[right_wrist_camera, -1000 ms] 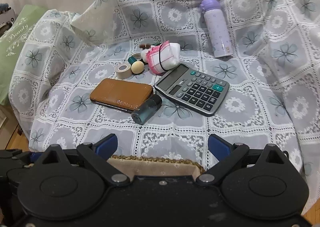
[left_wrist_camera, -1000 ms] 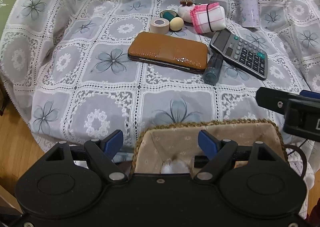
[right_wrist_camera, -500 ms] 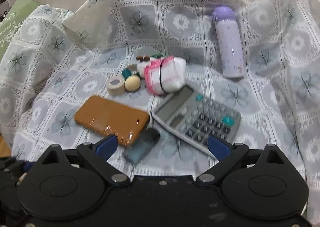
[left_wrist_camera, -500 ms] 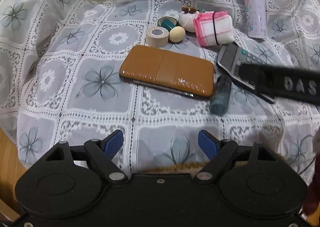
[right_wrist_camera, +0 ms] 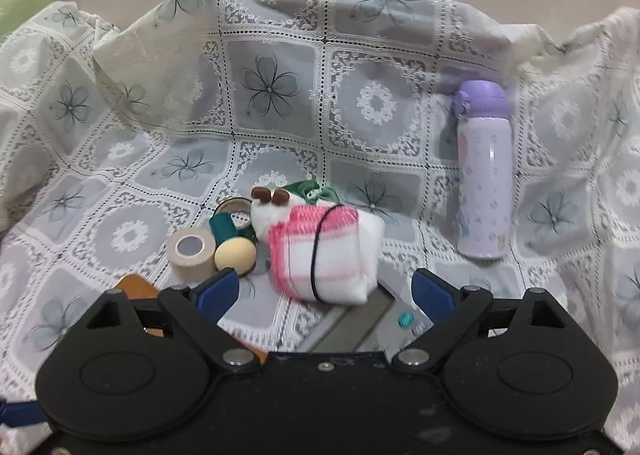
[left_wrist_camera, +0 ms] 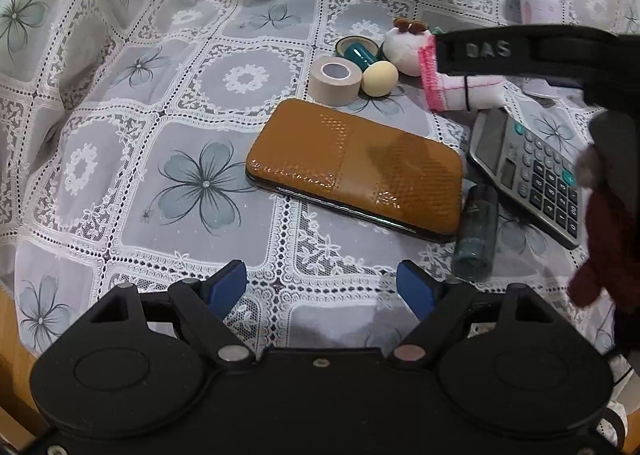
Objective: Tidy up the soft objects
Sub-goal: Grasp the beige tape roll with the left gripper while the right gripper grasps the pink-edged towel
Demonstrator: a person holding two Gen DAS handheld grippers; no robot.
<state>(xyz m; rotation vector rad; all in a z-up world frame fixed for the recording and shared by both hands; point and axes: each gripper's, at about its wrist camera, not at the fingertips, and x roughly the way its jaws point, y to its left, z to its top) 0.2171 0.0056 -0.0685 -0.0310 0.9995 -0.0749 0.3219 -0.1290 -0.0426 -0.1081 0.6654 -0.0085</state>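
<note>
Right hand-held gripper point(right_wrist_camera: 325, 287) is spread wide, lining up on the towel point(right_wrist_camera: 326, 251) mid-bench by the calculator point(left_wrist_camera: 528, 171) — next it drops and pinches. Left hand-held gripper point(left_wrist_camera: 322, 287) is spread too, empty.

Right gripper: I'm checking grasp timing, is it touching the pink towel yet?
Apart. The right wrist view shows the right gripper open, with the towel ahead of and between its blue fingertips, tablecloth visible between.

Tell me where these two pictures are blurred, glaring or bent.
Left wrist view: sharp, with glare spots on the brown wallet; lace tablecloth grid bows from fisheye. Right wrist view: motion blur smears the pink-and-white cloth bundle and the purple bottle; lighting soft and even.
</note>
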